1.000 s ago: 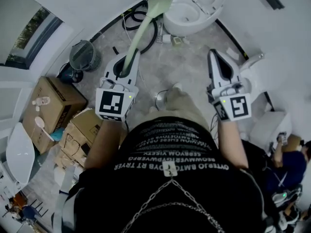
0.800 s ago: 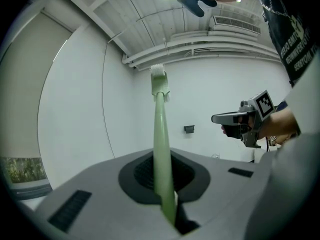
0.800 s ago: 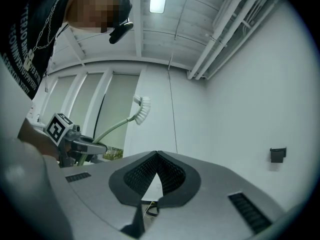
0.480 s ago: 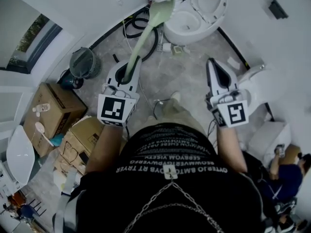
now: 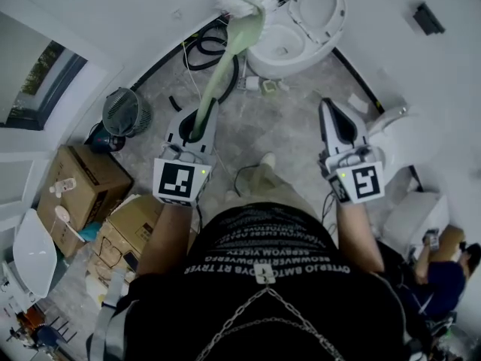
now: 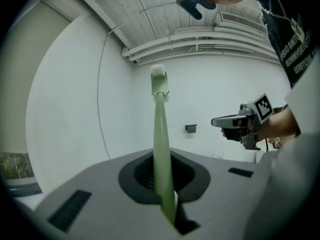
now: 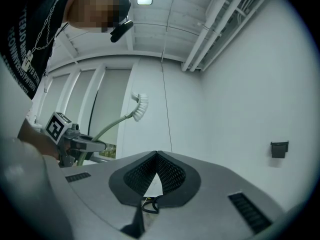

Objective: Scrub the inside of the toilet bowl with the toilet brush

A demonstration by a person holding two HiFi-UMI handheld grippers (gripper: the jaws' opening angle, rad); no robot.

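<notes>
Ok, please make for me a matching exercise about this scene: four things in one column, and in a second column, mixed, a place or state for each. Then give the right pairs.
Things
1. toilet brush
2. right claw
3. toilet lid
4. fan

Places or states
A. shut, with nothing in it
B. on the floor, near the cardboard boxes
C. raised open
D. gripped by the left claw, bristle end up in the air

Right pairs: 1-D, 2-A, 3-C, 4-B
</notes>
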